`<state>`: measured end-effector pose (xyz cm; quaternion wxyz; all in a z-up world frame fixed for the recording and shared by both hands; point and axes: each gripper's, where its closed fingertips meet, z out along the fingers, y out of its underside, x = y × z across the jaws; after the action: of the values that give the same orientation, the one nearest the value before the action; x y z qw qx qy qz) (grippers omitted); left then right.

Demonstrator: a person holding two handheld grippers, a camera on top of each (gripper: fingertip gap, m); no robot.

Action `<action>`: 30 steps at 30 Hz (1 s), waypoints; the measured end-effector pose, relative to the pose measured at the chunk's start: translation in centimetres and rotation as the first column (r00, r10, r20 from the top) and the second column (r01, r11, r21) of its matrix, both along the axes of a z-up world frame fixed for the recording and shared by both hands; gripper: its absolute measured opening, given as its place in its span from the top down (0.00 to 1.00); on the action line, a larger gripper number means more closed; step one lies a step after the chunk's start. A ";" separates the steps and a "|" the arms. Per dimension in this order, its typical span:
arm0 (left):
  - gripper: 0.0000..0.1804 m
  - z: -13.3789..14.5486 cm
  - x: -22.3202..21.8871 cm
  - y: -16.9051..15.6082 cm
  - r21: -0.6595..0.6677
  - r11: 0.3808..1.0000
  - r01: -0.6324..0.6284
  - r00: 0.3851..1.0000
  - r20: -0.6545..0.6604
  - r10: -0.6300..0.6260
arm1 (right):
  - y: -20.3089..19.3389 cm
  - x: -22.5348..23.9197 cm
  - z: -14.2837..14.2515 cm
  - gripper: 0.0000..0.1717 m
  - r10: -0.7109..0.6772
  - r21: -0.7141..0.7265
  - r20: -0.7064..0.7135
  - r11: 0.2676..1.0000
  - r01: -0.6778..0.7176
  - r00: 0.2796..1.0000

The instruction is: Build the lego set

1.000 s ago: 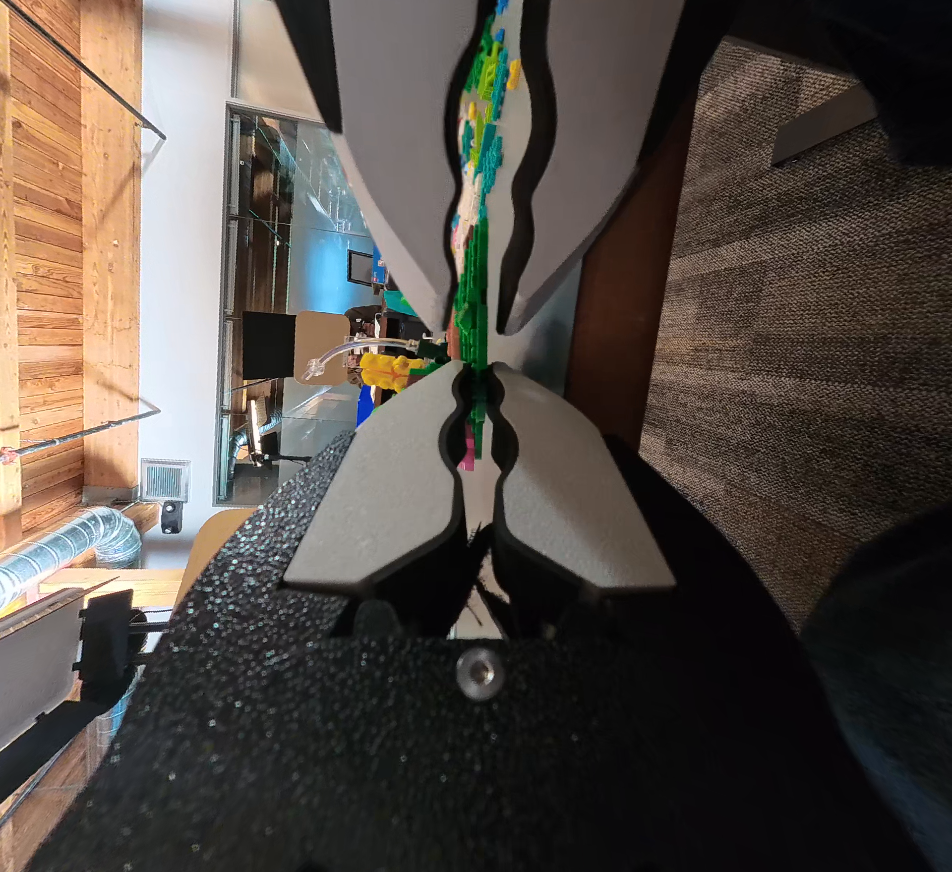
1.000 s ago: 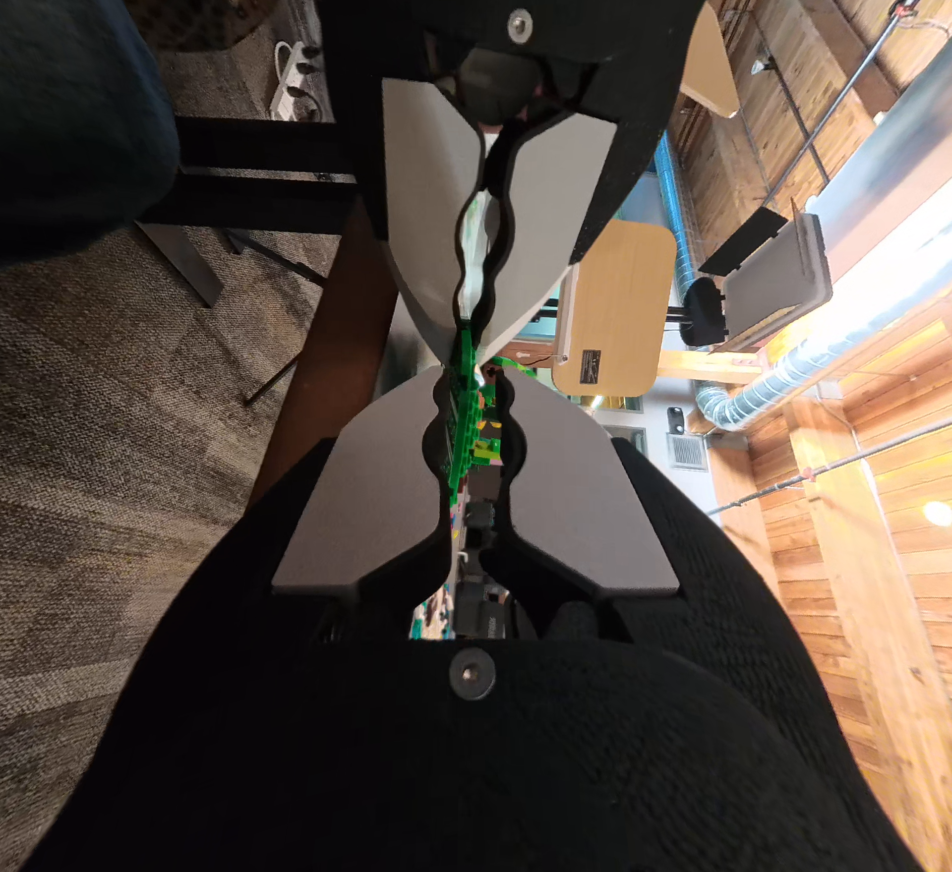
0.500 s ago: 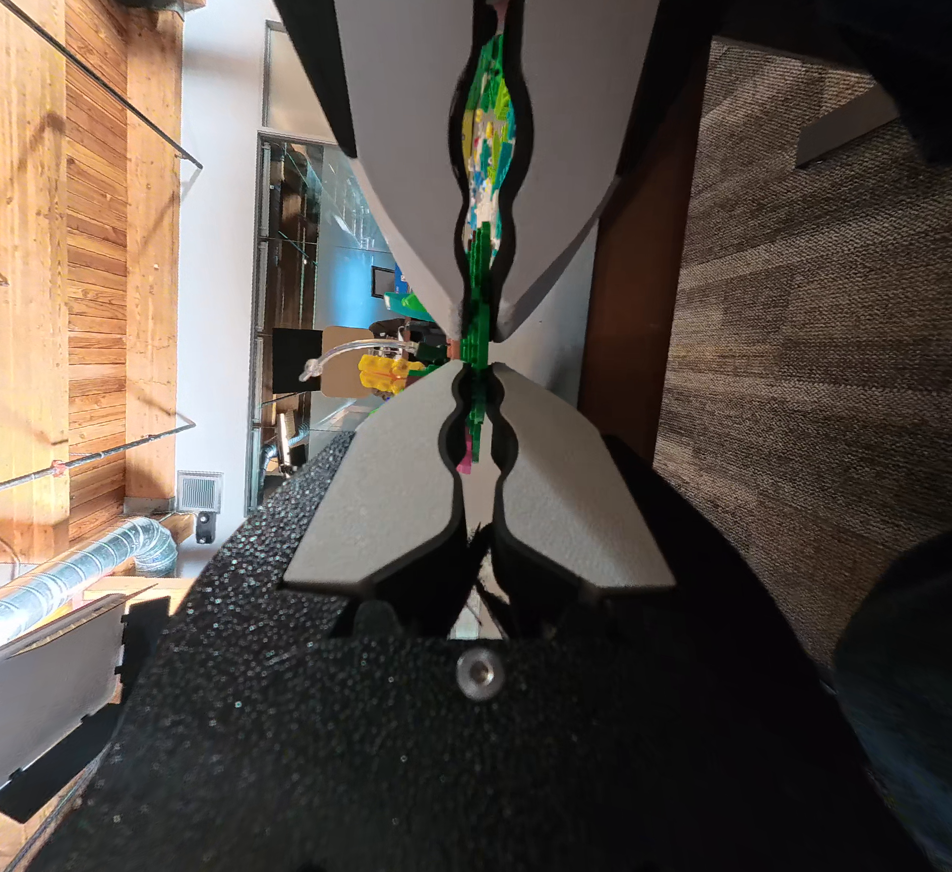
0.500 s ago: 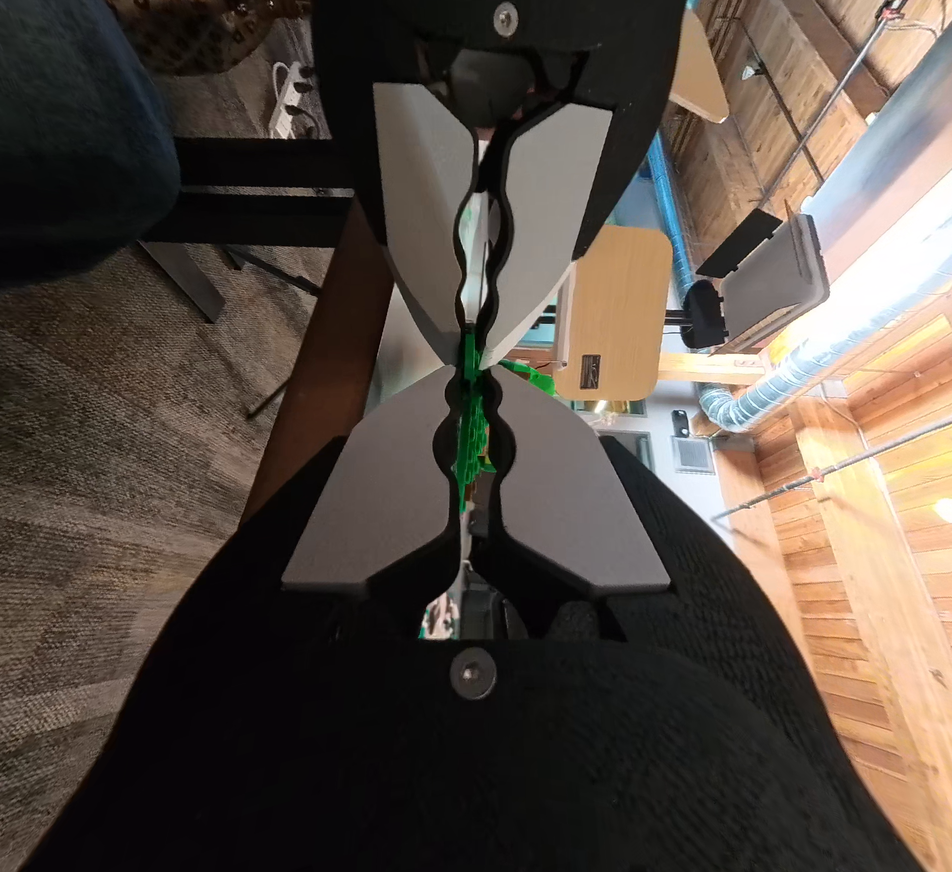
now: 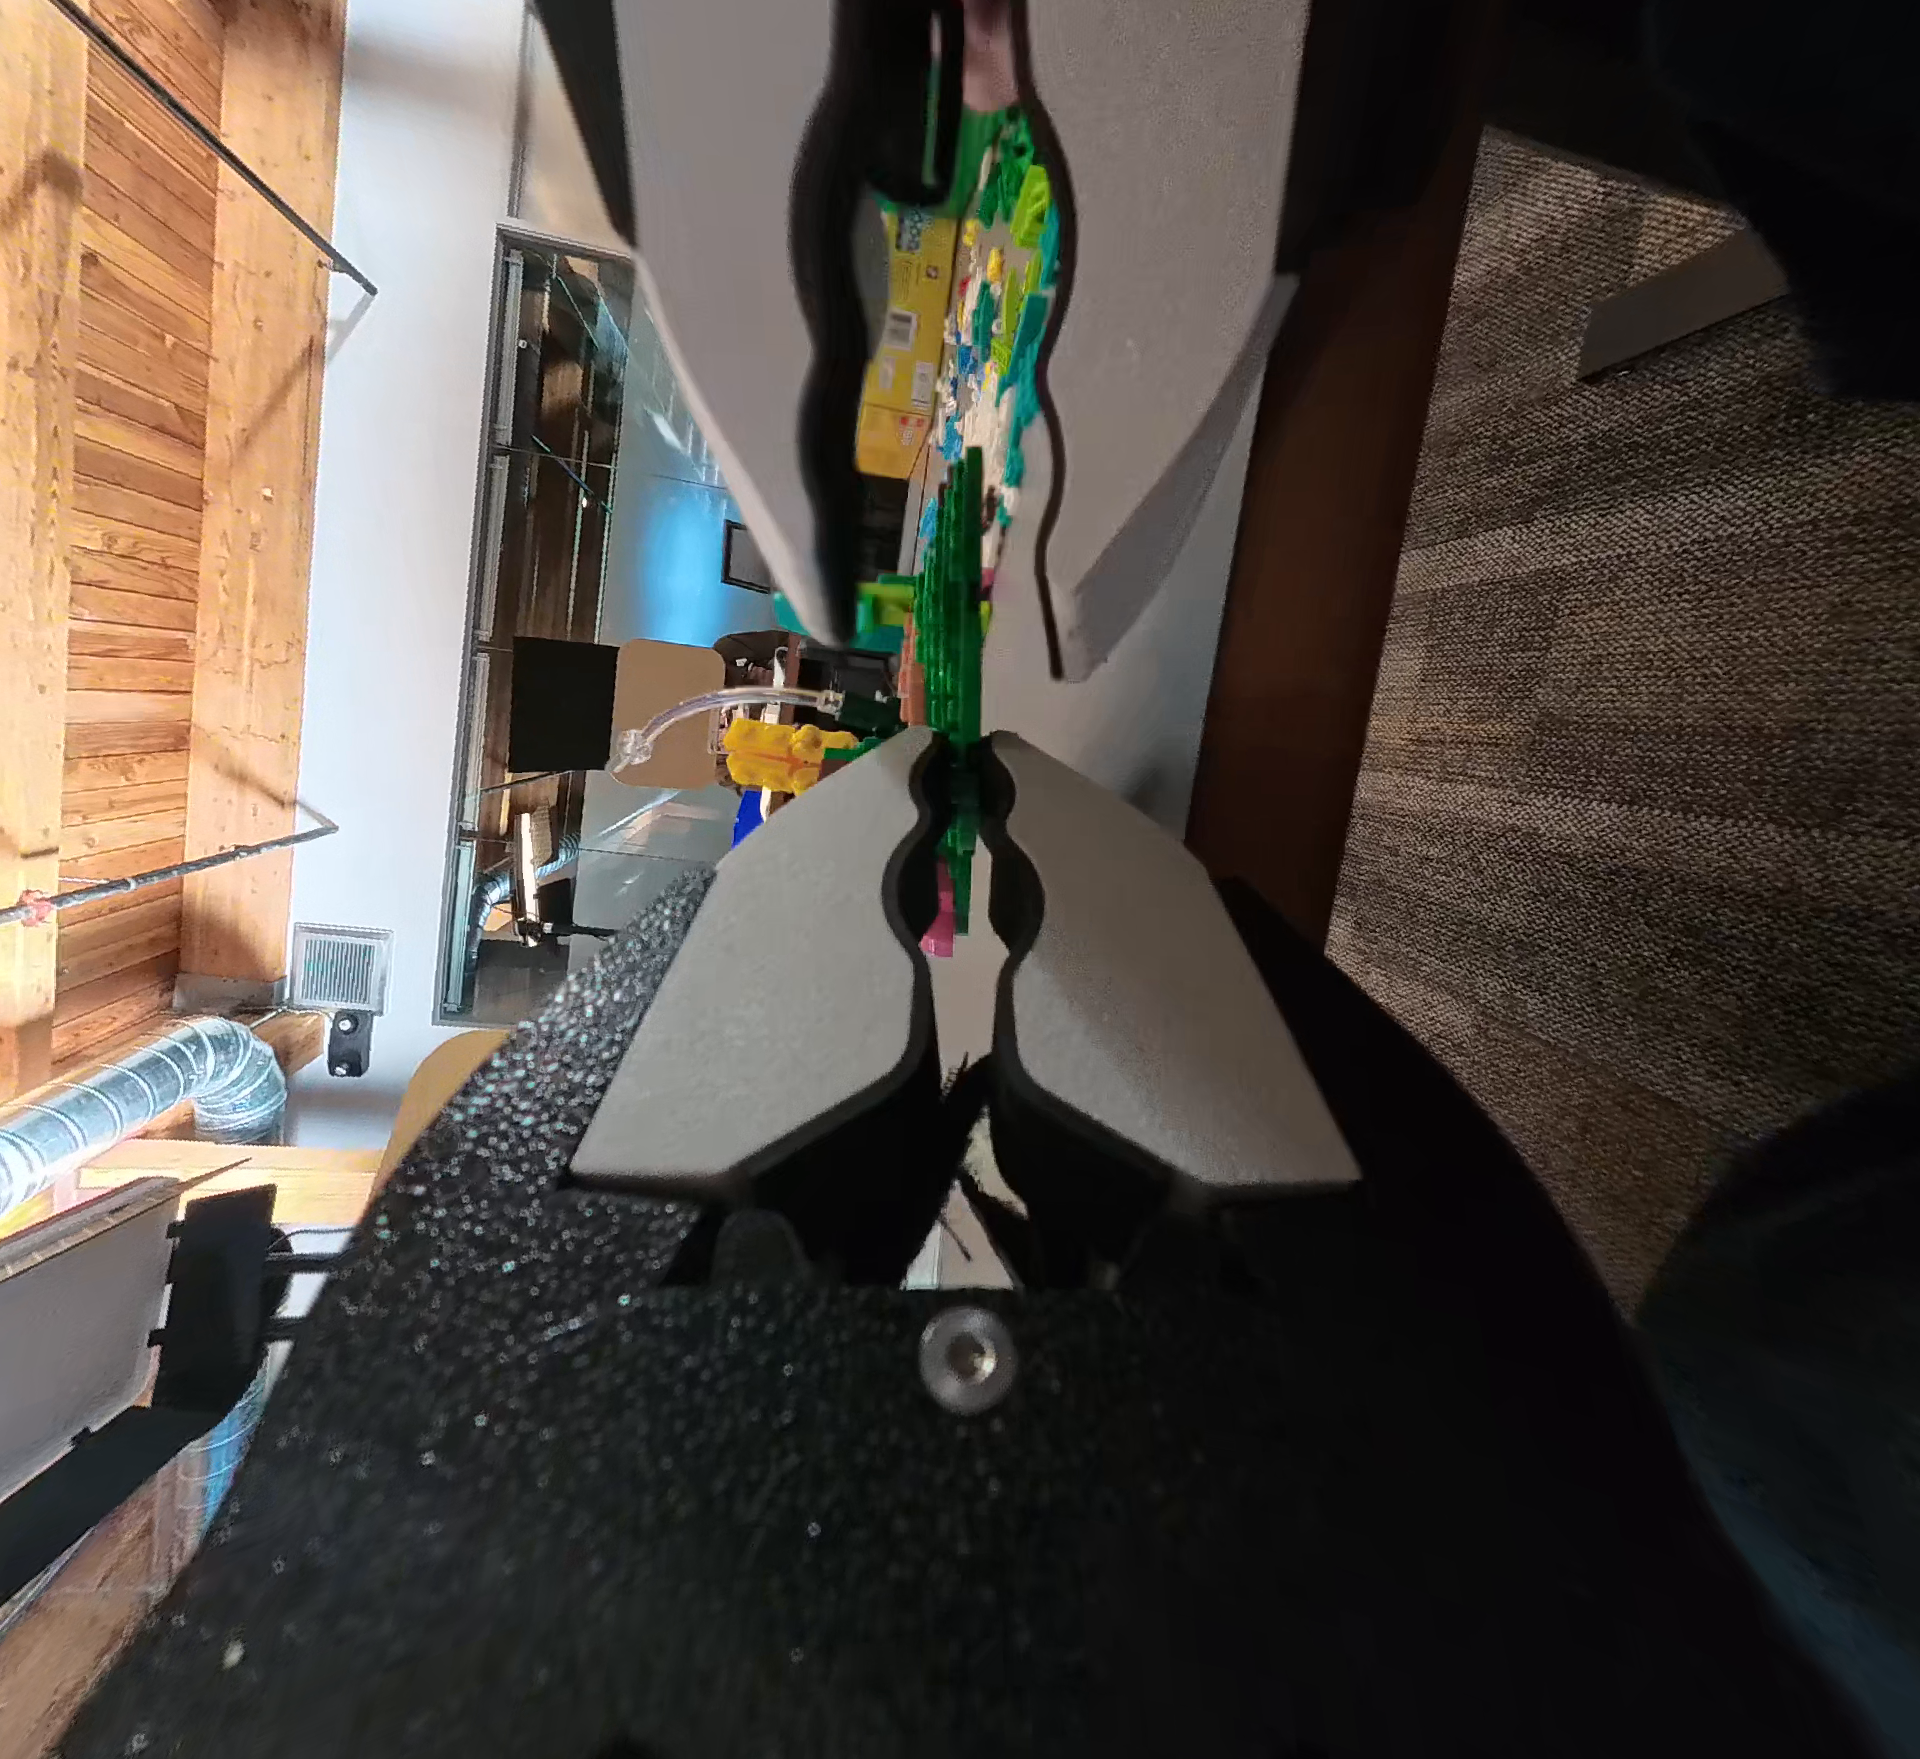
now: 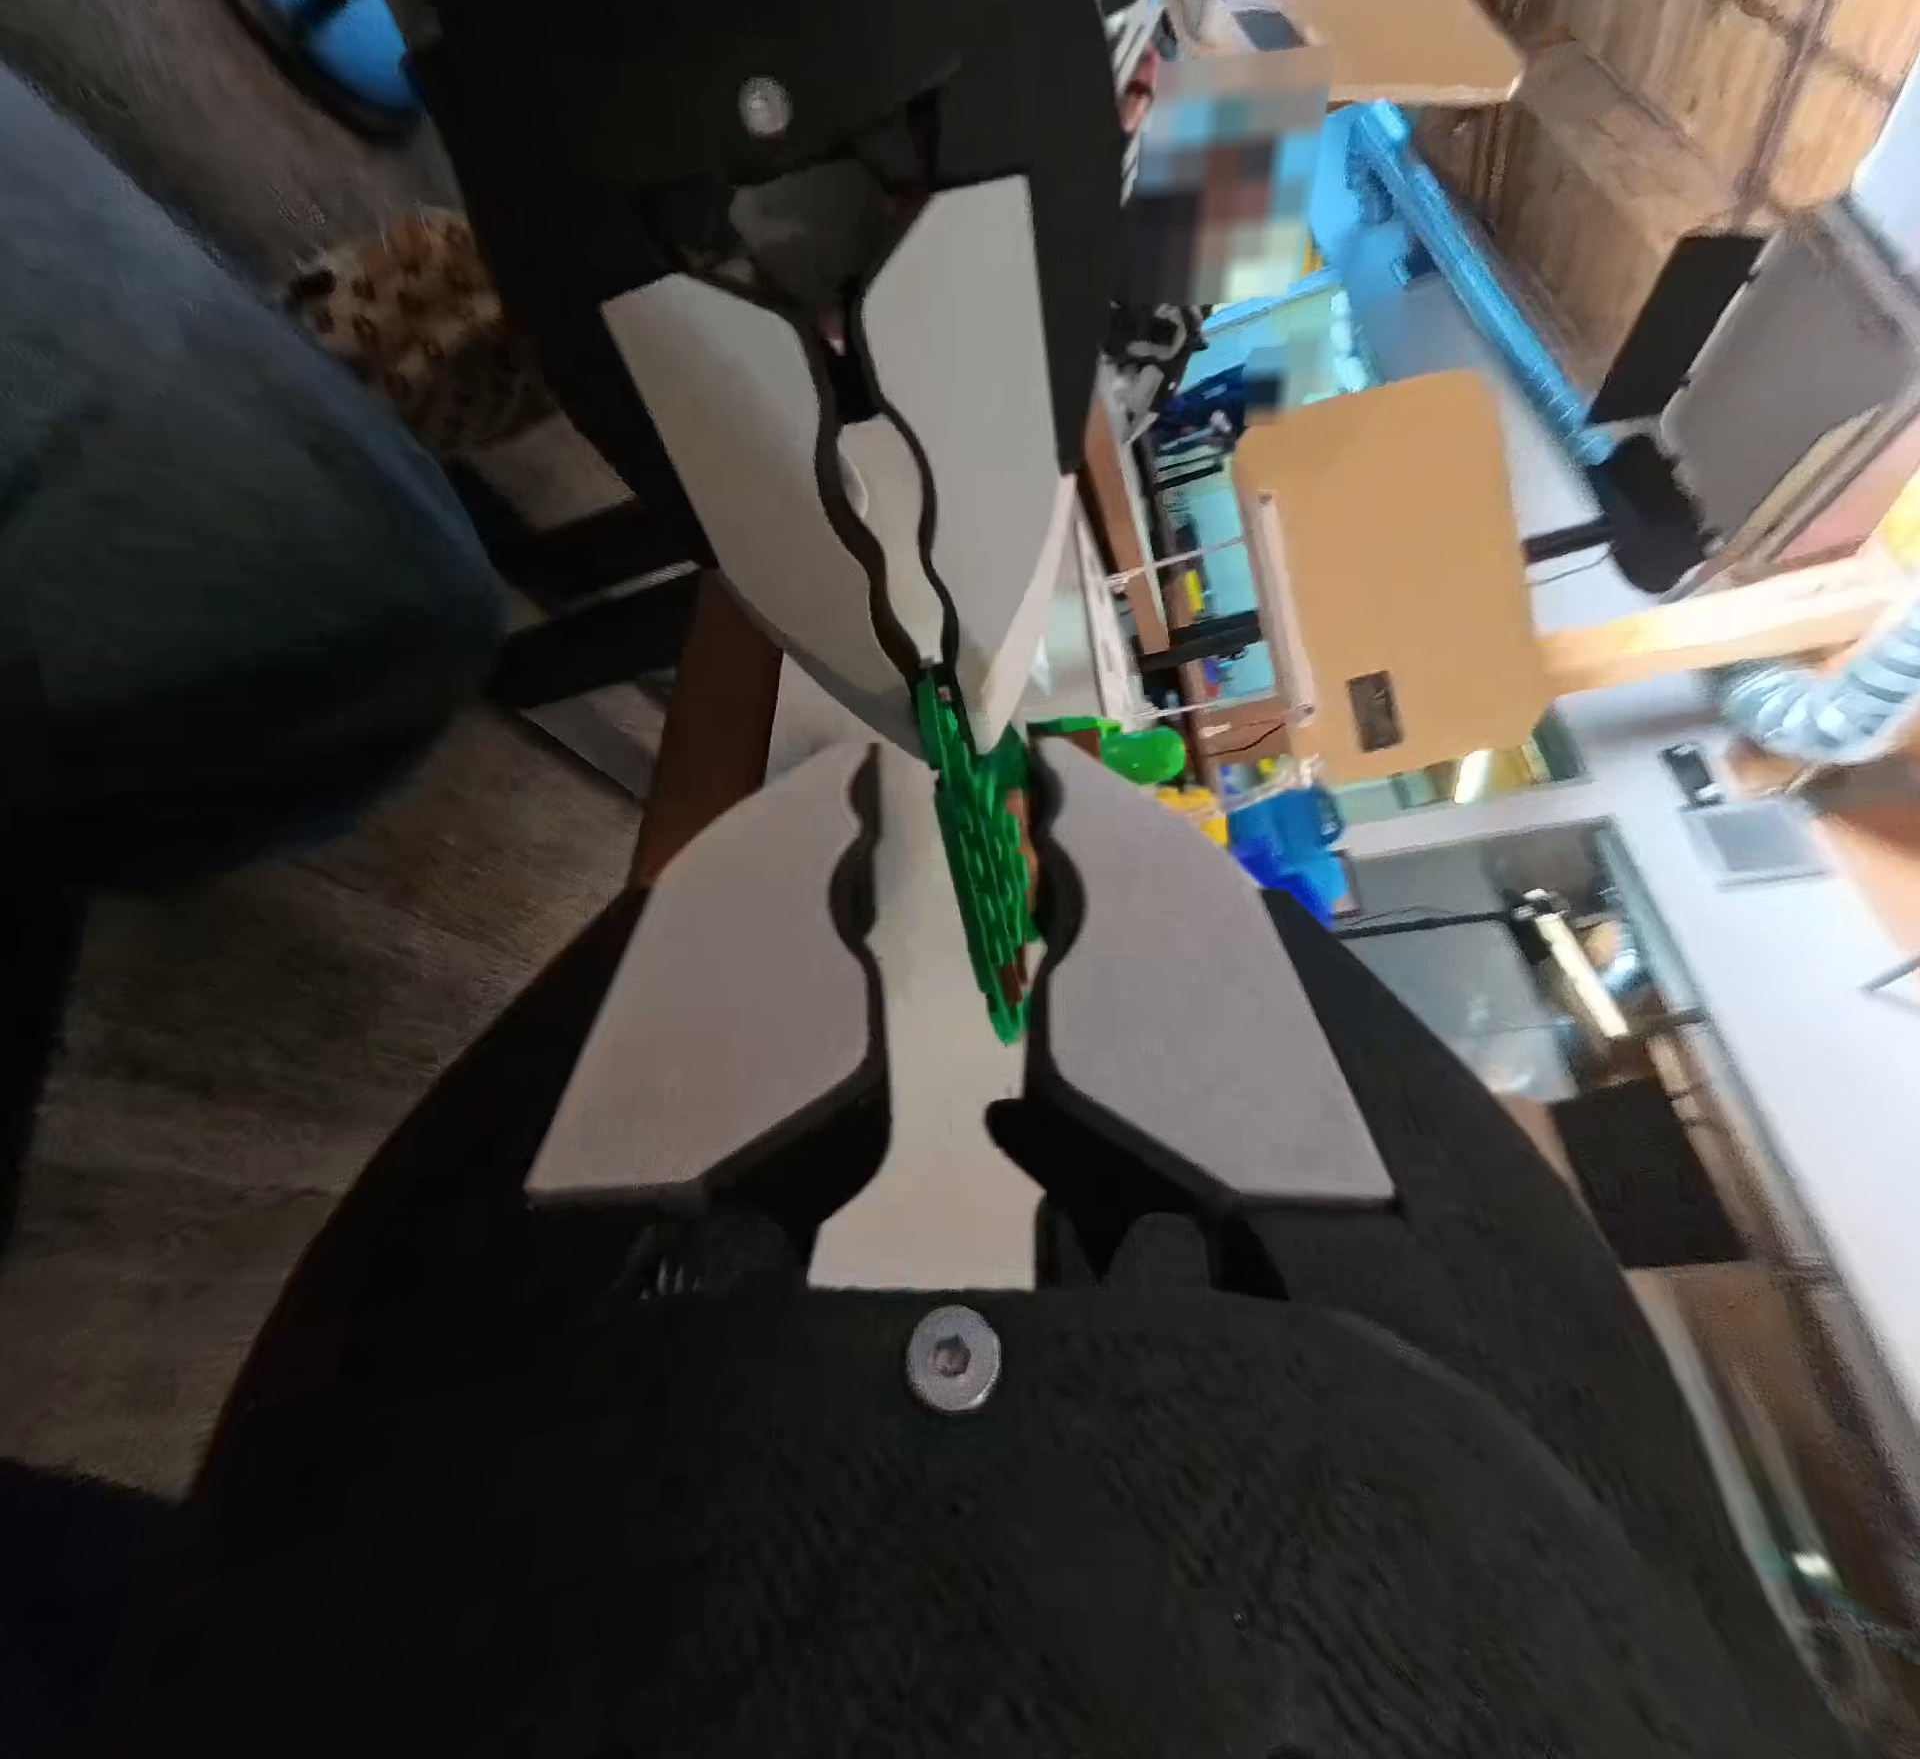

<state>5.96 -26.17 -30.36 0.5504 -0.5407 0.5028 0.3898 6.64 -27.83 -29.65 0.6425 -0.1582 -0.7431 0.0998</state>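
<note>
Left hand-held gripper (image 5: pixel 961 753) clamps the green studded baseplate (image 5: pixel 951 608) edge; opposite it, right hand-held gripper (image 6: pixel 956 774) stands parted, baseplate unclamped.

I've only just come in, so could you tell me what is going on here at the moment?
A person is working two hand-held grippers on a green brick-built plate held edge-on beside a grey table. The left gripper is clamped on one end of the plate. The right gripper faces it with its fingers spread; the plate stands between them, with a clear gap on one side. Loose coloured bricks and a yellow box lie on the table behind.
</note>
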 end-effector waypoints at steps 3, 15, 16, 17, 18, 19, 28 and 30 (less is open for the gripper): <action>0.97 -0.2 -0.2 0.0 -0.004 1.000 -0.002 1.000 0.001 0.002 | 1.1 0.2 0.3 0.79 -0.042 0.012 -0.010 0.999 0.042 0.999; 0.97 1.0 0.2 -0.3 0.041 0.999 0.014 1.000 -0.006 -0.014 | 2.8 0.0 0.8 0.93 -0.143 0.212 -0.091 0.964 0.160 0.986; 0.98 1.1 0.2 -0.3 0.044 0.999 0.013 1.000 -0.009 -0.013 | 2.8 0.0 0.9 0.94 -0.142 0.230 -0.095 0.960 0.161 0.985; 0.98 1.2 0.2 -0.3 0.045 0.999 0.014 1.000 -0.015 -0.014 | 2.8 0.0 0.9 0.94 -0.143 0.232 -0.098 0.959 0.163 0.985; 0.98 1.2 0.2 -0.3 0.047 0.999 0.016 1.000 -0.021 -0.015 | 2.8 0.0 1.0 0.94 -0.143 0.226 -0.102 0.961 0.163 0.985; 0.98 1.3 0.2 -0.3 0.049 0.999 0.017 0.999 -0.028 -0.016 | 2.8 0.0 1.0 0.94 -0.140 0.221 -0.101 0.962 0.160 0.985; 0.95 2.3 0.3 -0.6 0.107 0.994 0.037 0.999 -0.019 -0.035 | 2.4 0.3 1.9 0.94 -0.122 0.194 -0.119 0.970 0.143 0.985; 0.87 2.5 0.0 -0.5 0.112 0.993 0.027 1.000 -0.008 -0.026 | 2.2 0.4 2.0 0.94 -0.110 0.179 -0.120 0.975 0.131 0.987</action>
<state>5.95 -26.69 -27.90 0.5832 -0.5010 0.4891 0.4119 7.01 -25.65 -27.63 0.6991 -0.1364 -0.7019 -0.0009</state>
